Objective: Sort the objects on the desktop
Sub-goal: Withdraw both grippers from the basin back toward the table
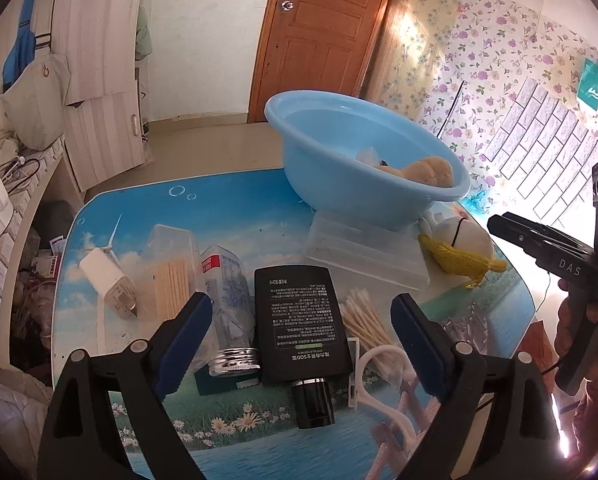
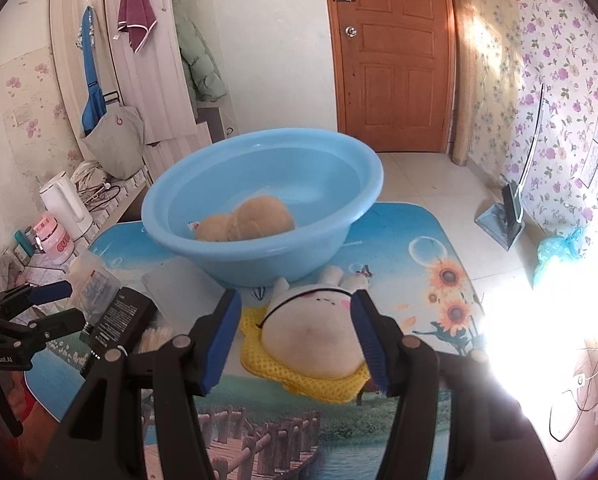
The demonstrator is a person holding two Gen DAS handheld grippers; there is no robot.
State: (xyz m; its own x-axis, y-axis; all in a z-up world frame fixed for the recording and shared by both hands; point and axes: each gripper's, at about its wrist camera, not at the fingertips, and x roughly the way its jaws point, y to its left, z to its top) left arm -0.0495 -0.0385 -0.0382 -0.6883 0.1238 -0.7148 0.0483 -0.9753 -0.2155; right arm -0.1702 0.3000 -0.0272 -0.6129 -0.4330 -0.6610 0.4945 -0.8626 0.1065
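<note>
A blue basin (image 1: 339, 120) (image 2: 363, 168) stands at the back of the table with a tan plush toy (image 1: 429, 170) (image 2: 245, 220) in it. My left gripper (image 1: 301, 338) is open, its fingers on either side of a black bottle (image 1: 301, 316) and a clear jar with a metal lid (image 1: 229, 312). My right gripper (image 2: 295, 338) is open around a white plush toy in a yellow knit dress (image 2: 317, 340) (image 1: 463, 246); contact is unclear. In the left wrist view the right gripper (image 1: 539, 246) hangs beside that toy.
On the printed table (image 1: 259, 432) lie a white charger (image 1: 109, 282), a box of wooden sticks (image 1: 173, 280), cotton swabs (image 1: 365, 320), a clear flat box (image 1: 365, 252) and a white hook (image 1: 379, 372). A kettle (image 2: 65, 204) and pink cup (image 2: 57, 238) stand on the left shelf.
</note>
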